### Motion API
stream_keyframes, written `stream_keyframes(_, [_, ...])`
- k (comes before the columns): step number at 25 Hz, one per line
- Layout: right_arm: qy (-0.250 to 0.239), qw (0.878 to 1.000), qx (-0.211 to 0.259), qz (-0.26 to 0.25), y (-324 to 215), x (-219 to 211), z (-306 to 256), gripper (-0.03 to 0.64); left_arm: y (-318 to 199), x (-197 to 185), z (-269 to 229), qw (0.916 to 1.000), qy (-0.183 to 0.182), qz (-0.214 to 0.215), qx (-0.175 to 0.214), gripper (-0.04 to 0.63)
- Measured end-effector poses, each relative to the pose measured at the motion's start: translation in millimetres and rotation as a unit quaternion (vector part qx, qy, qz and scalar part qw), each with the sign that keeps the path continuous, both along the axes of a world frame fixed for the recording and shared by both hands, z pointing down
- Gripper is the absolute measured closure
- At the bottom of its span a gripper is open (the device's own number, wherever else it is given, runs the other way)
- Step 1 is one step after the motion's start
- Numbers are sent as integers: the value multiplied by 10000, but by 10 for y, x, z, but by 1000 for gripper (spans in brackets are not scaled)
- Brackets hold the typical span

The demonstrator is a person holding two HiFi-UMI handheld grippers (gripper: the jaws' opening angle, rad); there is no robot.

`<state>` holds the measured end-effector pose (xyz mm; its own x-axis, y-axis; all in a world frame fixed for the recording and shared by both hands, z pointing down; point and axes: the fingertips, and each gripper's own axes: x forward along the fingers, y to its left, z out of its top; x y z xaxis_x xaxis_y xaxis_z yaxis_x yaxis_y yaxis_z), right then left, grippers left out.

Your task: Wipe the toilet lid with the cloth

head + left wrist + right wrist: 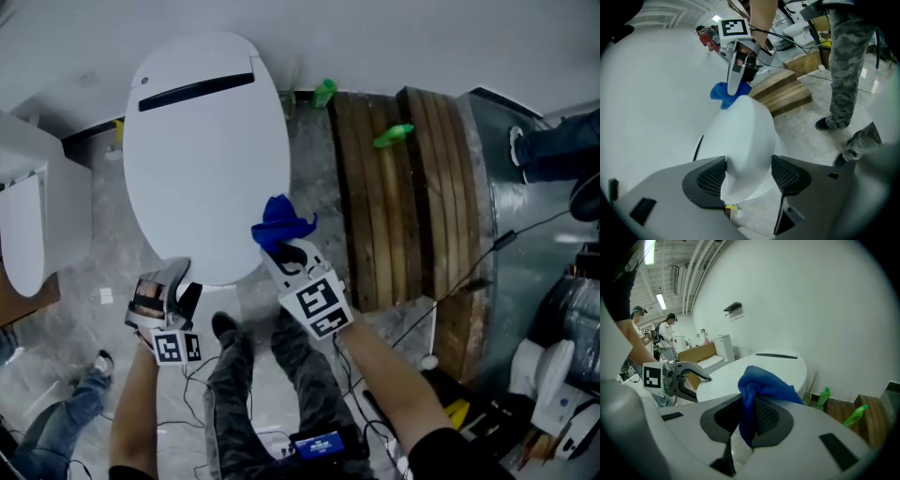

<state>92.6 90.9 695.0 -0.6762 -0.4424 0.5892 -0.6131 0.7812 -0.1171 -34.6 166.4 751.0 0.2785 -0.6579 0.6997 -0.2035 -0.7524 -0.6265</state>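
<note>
Pinching blue cloth point(764, 383) between fingers point(767, 414) of right gripper point(749, 414) at five o'clock on toilet lid point(202, 159); holding fingers point(710, 180) of left gripper point(747, 176) spread at seven.

No text, label or number can be read.

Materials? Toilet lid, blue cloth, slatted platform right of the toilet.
Toilet lid: likely plastic, smooth white, soft sheen.
Cloth: likely microfibre, blue, fuzzy, limp folds.
Platform: wood, dark brown planks with visible grain, matte.
</note>
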Motion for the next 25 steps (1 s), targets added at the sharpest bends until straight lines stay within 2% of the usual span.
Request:
stream_keyframes(6, [276, 9993, -212, -99, -5, -146, 660, 558, -35, -70, 570, 9996, -241, 49, -153, 298])
stream_keyframes(14, [504, 9966, -652, -59, 5, -171, 1130, 558, -68, -71, 1003, 9963, -297, -2, -812, 346])
stream_keyframes(17, [560, 9954, -778, -81, 55, -168, 1127, 558, -40, -45, 1061, 9916, -231, -121, -1263, 365])
stream_keyframes(21, [576, 9944, -884, -88, 147, -132, 917, 558, 2, -12, 1030, 9792, -97, -393, -1986, 387])
stream_keyframes(23, [572, 9943, -894, -76, 208, -84, 731, 558, 71, 3, 919, 9754, 16, -577, -2129, 402])
stream_keyframes(25, [583, 9942, -899, -79, 280, -39, 481, 558, 154, 15, 673, 9728, 285, -859, -2130, 414])
